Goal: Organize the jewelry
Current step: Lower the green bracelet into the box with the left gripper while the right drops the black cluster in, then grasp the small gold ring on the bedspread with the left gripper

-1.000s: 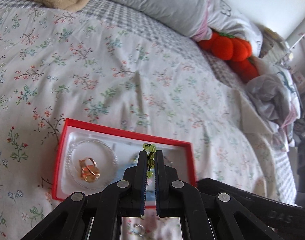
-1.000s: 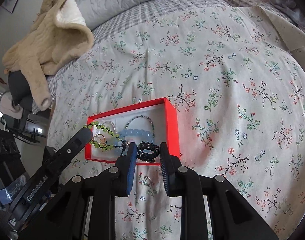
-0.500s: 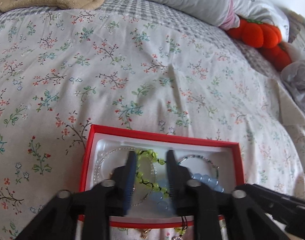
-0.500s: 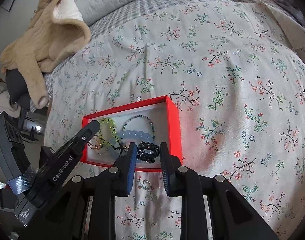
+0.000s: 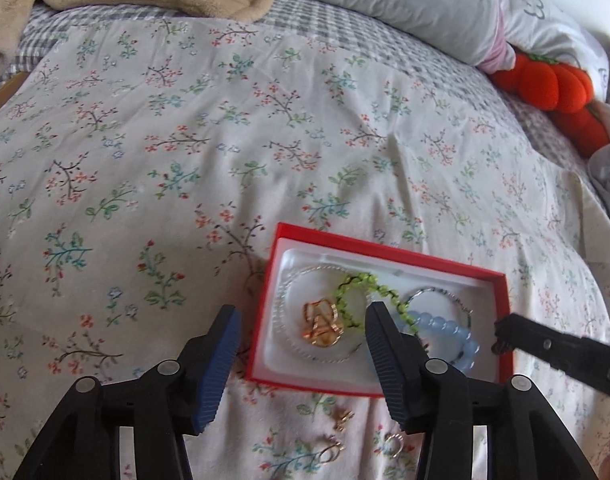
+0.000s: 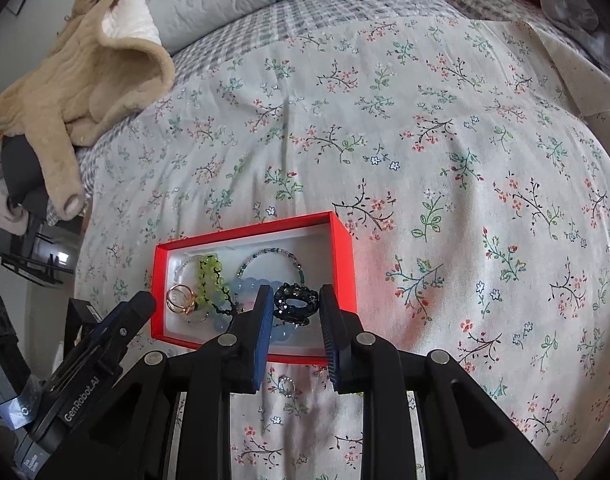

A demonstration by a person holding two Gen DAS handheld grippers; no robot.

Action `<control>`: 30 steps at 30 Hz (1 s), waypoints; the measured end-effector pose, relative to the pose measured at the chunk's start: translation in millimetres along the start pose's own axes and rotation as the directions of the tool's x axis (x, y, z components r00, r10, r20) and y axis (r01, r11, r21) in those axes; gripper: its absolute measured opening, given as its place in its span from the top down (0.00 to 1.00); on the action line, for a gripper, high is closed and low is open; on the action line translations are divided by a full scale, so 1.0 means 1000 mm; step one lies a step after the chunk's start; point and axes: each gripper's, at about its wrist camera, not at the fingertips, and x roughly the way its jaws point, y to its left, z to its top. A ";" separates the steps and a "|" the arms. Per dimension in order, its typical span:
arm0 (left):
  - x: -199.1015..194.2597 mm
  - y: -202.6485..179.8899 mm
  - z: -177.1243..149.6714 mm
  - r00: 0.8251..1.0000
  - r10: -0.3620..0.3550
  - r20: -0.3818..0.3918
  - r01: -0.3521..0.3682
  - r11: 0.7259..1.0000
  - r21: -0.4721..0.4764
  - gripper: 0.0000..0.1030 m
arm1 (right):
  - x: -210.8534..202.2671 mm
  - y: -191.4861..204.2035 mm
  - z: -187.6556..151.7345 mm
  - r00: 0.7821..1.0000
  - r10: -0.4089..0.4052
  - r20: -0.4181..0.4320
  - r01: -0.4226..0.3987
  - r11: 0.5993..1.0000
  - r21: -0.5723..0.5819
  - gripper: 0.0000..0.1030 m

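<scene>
A red jewelry box (image 5: 501,292) (image 6: 341,248) lies on the floral bedspread. Inside lie a green bead bracelet (image 5: 359,282) (image 6: 209,276), a gold ring piece (image 5: 321,322) (image 6: 179,298), a light blue bead bracelet (image 5: 445,326) (image 6: 249,284), a thin dark bead bracelet (image 6: 273,258) and a clear bead bracelet (image 5: 289,288). My left gripper (image 5: 301,318) is open wide and empty at the box's near left corner. My right gripper (image 6: 295,300) holds a black bead bracelet (image 6: 295,302) between its fingers over the box's near right part.
Small loose rings and earrings (image 5: 337,436) lie on the bedspread in front of the box; one (image 6: 285,384) shows in the right wrist view. A beige fleece garment (image 6: 77,76), grey pillows (image 5: 425,0) and an orange plush pumpkin (image 5: 545,84) lie at the far side.
My left gripper opened and let the green bead bracelet drop into the box, then drew back and left with jaws wide. The right gripper stayed over the box.
</scene>
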 end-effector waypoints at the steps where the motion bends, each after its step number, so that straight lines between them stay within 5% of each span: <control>1: -0.001 0.002 -0.001 1.000 0.008 -0.001 -0.008 1.000 0.002 0.44 | 0.001 0.002 0.001 1.000 -0.007 0.001 0.007 1.000 -0.005 0.76; 9: -0.002 0.022 -0.008 1.000 0.013 -0.024 -0.014 0.999 -0.048 0.41 | 0.011 0.012 0.008 0.999 -0.049 0.017 0.050 0.998 -0.037 0.76; 13: 0.001 0.026 -0.014 0.999 0.030 -0.031 -0.031 0.999 -0.037 0.27 | 0.013 0.015 0.010 0.998 -0.059 0.038 0.061 0.997 -0.055 0.74; 18: 0.000 0.034 -0.019 0.997 0.060 -0.040 -0.061 0.998 -0.023 0.23 | -0.001 0.018 0.005 0.998 -0.031 0.050 0.035 0.996 -0.084 0.57; 30: -0.004 0.033 -0.039 0.992 0.063 -0.108 -0.061 0.998 0.029 0.21 | -0.036 -0.002 -0.023 0.998 -0.056 0.040 0.059 0.995 -0.075 0.44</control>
